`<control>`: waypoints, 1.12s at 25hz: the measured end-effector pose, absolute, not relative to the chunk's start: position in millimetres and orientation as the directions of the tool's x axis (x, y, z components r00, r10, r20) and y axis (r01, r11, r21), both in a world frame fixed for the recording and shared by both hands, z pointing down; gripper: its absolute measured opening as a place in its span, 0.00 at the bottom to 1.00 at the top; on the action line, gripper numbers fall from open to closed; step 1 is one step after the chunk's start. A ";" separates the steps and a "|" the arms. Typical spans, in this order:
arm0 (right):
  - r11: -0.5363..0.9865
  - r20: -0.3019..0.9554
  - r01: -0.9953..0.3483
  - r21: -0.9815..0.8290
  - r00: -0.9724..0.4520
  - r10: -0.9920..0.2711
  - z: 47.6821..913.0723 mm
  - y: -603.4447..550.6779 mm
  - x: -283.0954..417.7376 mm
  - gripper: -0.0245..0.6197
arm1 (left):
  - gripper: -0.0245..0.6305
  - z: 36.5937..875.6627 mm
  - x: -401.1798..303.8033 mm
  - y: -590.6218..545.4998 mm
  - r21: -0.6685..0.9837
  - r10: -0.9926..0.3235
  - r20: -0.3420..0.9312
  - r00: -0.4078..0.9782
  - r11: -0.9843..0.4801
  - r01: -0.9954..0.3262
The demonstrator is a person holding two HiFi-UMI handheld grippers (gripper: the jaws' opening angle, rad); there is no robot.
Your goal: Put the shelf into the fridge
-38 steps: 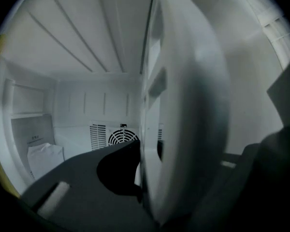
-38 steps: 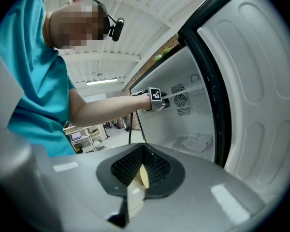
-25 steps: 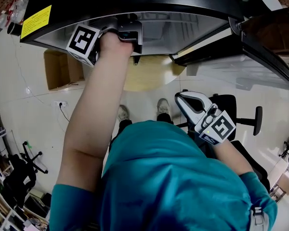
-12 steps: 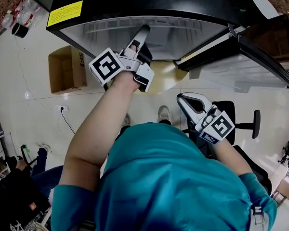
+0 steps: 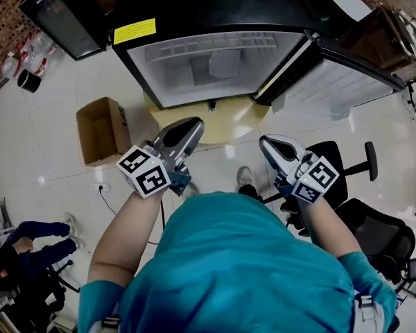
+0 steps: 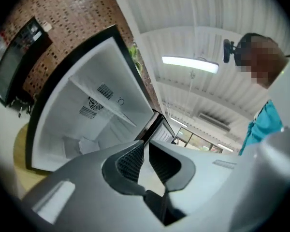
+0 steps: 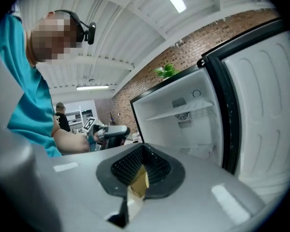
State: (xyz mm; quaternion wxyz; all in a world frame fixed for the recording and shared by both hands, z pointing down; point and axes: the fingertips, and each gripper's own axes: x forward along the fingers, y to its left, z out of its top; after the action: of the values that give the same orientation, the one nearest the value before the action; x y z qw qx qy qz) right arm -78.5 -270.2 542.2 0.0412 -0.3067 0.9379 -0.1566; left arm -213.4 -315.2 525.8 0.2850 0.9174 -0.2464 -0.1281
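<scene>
White shelf [image 7: 181, 111]: sitting level inside the open fridge [image 7: 150, 124].
Left fingers [image 6: 131, 159]: I am just closing them; slim gap showing, nothing between.
Right fingers [image 7: 159, 167]: pressing together at the tips.

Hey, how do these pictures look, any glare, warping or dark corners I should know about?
Head view: wide-angle warping bows the fridge edges, and the glossy floor shows pale glare. Left gripper view: the ceiling light is blown out white, and the corners vignette black. Right gripper view: same dark corners, and the fridge door curves.
</scene>
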 end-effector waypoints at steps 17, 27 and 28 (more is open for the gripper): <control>0.872 -0.015 -0.437 -0.221 -0.892 -0.451 375.1 -44.4 99.1 0.04 | 0.06 382.6 -103.2 6.5 0.350 -0.721 -0.120 0.682 -0.674 -0.650; 0.899 -0.034 -0.391 -0.199 -0.914 -0.405 368.7 65.5 80.6 0.04 | 0.06 352.9 -126.3 132.5 0.231 -0.742 -0.169 0.649 -0.670 -0.706; 0.898 -0.032 -0.397 -0.191 -0.912 -0.410 366.3 77.6 71.3 0.04 | 0.06 351.0 -135.7 145.1 0.221 -0.737 -0.174 0.654 -0.676 -0.703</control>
State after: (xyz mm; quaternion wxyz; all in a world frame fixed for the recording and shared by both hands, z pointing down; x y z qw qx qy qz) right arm 71.3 77.6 366.3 0.0355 -0.2072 0.9734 -0.0906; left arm -135.7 145.1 351.0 0.0672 0.9068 -0.3968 -0.1256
